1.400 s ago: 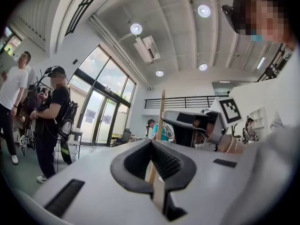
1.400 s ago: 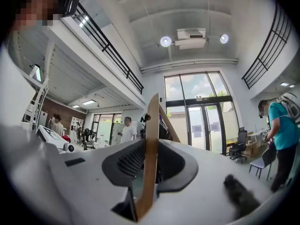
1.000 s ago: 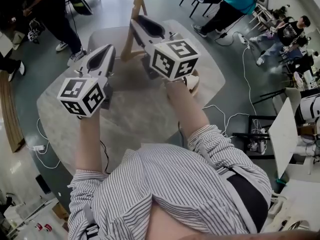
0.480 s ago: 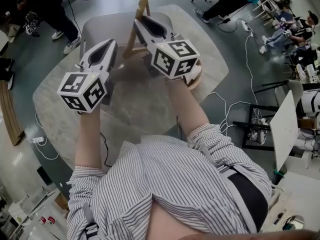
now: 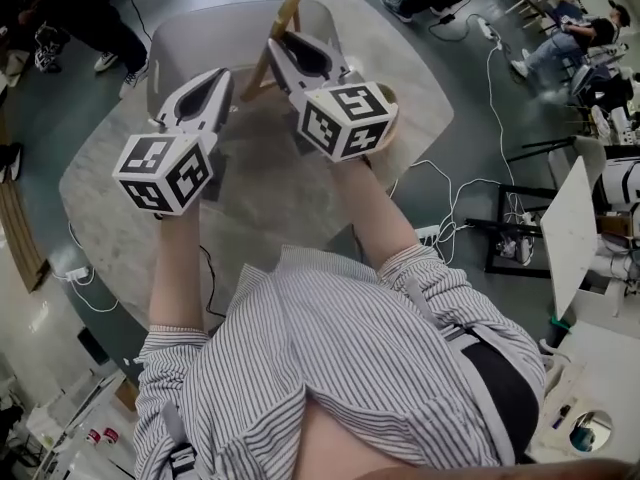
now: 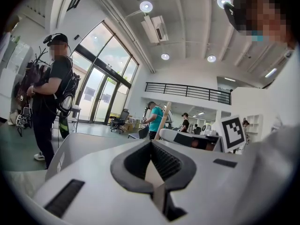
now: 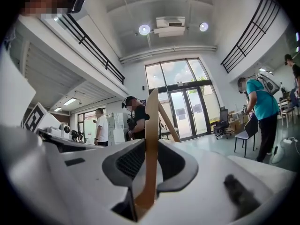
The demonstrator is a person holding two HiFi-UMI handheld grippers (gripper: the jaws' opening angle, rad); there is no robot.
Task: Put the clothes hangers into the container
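My right gripper [image 5: 277, 46] is shut on a wooden clothes hanger [image 5: 281, 26]. The hanger's bar [image 7: 151, 125] stands upright between the jaws, and its far end reaches over the grey container [image 5: 190, 30] at the back of the round table [image 5: 110, 208]. Another part of the hanger shows beside the marker cube [image 5: 388, 118]. My left gripper [image 5: 222, 74] is level at the left, jaws shut with nothing in them [image 6: 151, 143], and points at the container's near wall [image 6: 79, 149].
Several people stand or sit around the room, one close on the left [image 6: 49, 93]. Cables [image 5: 455, 233] trail over the floor right of the table. A black frame [image 5: 515, 238] and white furniture [image 5: 570, 258] stand at the right.
Both grippers have sunk and come closer to the container. The hanger's far end now lies over its rim. The right grip on the hanger is unchanged.
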